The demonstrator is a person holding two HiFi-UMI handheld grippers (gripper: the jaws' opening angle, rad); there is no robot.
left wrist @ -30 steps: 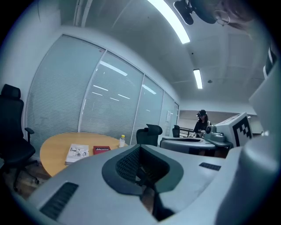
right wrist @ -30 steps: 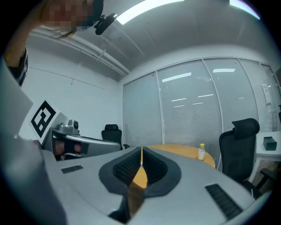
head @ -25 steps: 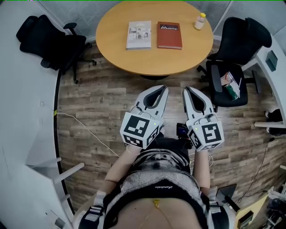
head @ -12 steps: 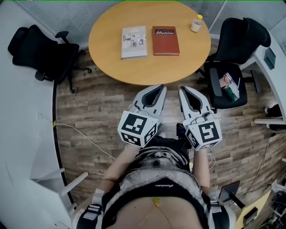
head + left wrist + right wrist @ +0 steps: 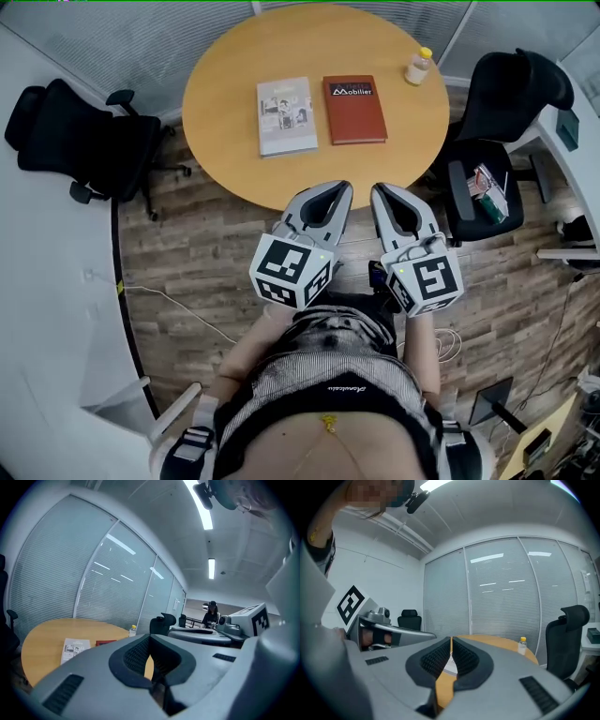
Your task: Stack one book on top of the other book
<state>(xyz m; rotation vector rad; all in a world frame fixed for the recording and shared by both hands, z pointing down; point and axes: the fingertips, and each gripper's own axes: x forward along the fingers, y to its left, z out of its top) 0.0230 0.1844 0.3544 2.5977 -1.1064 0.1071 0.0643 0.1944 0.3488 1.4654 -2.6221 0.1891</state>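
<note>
While the grey book and red book are lying side by side on the desk, the left gripper and right gripper are hovering short of its near rim, fingers pinched together, empty. Arriving shut, they are risking shoving a book toward the bottle; open desk is lying around both books.

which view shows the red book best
The head view: the red book lies flat on the round table, its whole cover seen from above. The left gripper view catches only a thin red sliver; the right gripper view doesn't show it.
</note>
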